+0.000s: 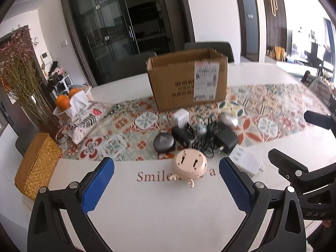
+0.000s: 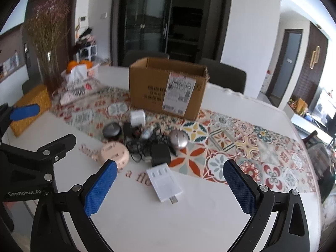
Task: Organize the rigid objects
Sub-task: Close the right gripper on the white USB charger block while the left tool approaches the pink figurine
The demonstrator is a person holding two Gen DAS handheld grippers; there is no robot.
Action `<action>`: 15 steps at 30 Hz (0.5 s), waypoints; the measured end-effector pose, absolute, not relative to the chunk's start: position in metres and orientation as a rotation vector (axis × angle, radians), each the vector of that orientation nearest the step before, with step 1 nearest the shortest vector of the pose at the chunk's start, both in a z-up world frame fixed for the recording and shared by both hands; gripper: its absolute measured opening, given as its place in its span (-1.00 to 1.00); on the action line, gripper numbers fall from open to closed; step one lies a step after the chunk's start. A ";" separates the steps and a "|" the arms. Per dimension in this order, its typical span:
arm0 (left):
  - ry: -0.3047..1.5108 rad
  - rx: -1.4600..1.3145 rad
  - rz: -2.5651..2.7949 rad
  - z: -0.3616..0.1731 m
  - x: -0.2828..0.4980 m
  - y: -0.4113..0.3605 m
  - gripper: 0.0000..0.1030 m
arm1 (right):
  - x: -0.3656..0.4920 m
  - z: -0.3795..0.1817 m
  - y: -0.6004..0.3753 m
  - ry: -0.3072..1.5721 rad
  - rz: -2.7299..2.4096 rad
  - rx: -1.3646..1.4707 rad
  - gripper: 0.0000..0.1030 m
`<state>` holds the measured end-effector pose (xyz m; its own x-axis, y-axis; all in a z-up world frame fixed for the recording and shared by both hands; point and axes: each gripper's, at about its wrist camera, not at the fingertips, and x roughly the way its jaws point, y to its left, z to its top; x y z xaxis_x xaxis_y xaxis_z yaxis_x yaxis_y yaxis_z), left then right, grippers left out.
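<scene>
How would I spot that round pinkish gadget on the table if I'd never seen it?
Find the open cardboard box on the patterned table runner; a heap of chargers and black cables lies before it. The round pinkish gadget sits nearest, on bare white tabletop over pink lettering, the only peach-coloured, disc-shaped piece there.

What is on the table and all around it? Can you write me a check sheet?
Surface: white table with pink lettering and a patterned runner.
Job's things: open cardboard box; pink round gadget; flat white adapter; white charger cube; dark round case; black adapter; silver mouse-like gadget.
Clutter: oranges in a basket; woven box.
Grippers: left gripper and right gripper both have jaws wide open, holding nothing.
Cables: black tangle among the gadgets.
Surroundings: dried flowers, chairs, dark glass doors.
</scene>
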<state>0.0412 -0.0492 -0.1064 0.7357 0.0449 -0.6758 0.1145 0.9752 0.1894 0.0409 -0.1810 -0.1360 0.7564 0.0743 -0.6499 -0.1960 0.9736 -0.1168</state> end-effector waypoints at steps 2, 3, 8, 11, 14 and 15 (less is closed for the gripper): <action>0.768 0.231 -0.036 -0.118 0.046 -0.051 0.98 | 0.046 -0.147 -0.183 0.715 0.161 -0.191 0.96; 0.780 0.230 -0.035 -0.124 0.048 -0.052 0.98 | 0.049 -0.154 -0.184 0.725 0.170 -0.196 0.95; 0.819 0.235 -0.016 -0.148 0.059 -0.059 0.94 | 0.062 -0.178 -0.188 0.750 0.190 -0.217 0.91; 0.827 0.241 0.002 -0.159 0.065 -0.060 0.93 | 0.072 -0.194 -0.191 0.765 0.212 -0.215 0.83; 0.826 0.248 0.003 -0.167 0.069 -0.062 0.93 | 0.081 -0.207 -0.192 0.786 0.232 -0.209 0.69; 0.830 0.255 0.002 -0.170 0.071 -0.063 0.93 | 0.085 -0.212 -0.193 0.792 0.243 -0.208 0.66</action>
